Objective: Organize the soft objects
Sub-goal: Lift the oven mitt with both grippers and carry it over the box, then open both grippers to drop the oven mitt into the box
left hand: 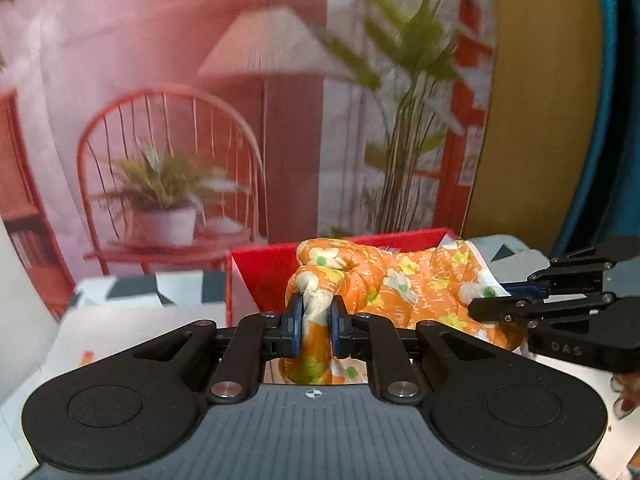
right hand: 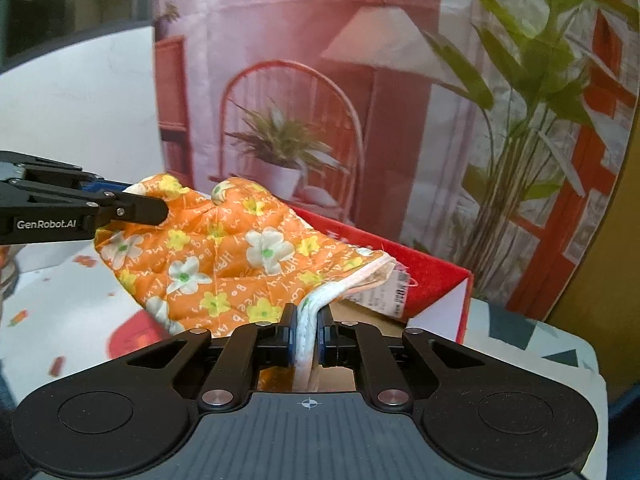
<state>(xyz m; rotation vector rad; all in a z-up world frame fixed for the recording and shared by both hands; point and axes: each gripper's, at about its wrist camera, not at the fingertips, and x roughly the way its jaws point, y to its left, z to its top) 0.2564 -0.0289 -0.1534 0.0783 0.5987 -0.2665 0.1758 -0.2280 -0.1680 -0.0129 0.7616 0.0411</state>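
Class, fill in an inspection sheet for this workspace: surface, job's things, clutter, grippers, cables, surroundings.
Surface: table, white cloth with small red and orange prints.
Job's things: orange floral mitt held in the air between both grippers; red box behind it, open.
Clutter: nothing seen.
Grippers: left gripper shut on the mitt's bunched end; right gripper shut on its white cuff edge.
Cables: nothing seen.
Surroundings: printed backdrop showing lamp, chair, plants.

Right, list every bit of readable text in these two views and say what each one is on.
"GenRobot.AI": side of the left gripper, seen from the right wrist.
"DAS": embossed on the right gripper, seen from the left wrist; faint.
"Happy": seemingly repeated over the orange floral mitt; mostly illegible.
White tag on the mitt's cuff: too blurred.
Red box: marks unreadable.
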